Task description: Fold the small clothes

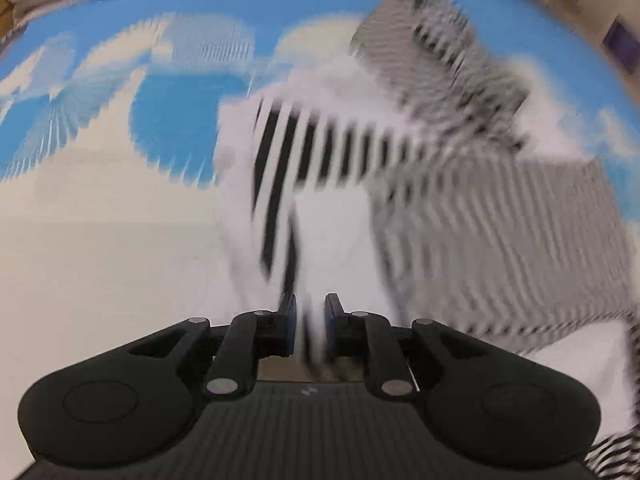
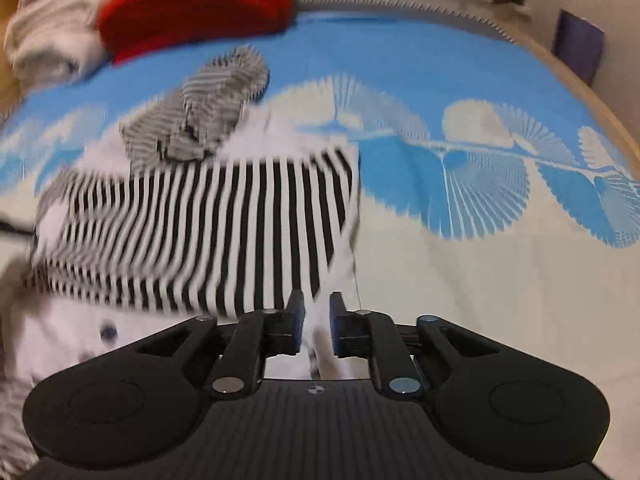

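A small garment, white with black stripes, lies on the blue and cream patterned cloth. In the left wrist view the garment (image 1: 320,148) stretches ahead and to the right, blurred. My left gripper (image 1: 311,308) is shut on its white edge. In the right wrist view the garment (image 2: 224,224) spreads ahead and to the left, with a bunched grey-striped part (image 2: 200,120) at its far end. My right gripper (image 2: 317,307) is shut on a white edge of the same garment.
A red folded cloth (image 2: 196,8) and a pale bundle of clothes (image 2: 52,36) lie at the far left of the surface. The patterned cloth (image 2: 480,272) reaches right to a wooden rim (image 2: 600,108). A purple thing (image 2: 578,46) stands by the wall.
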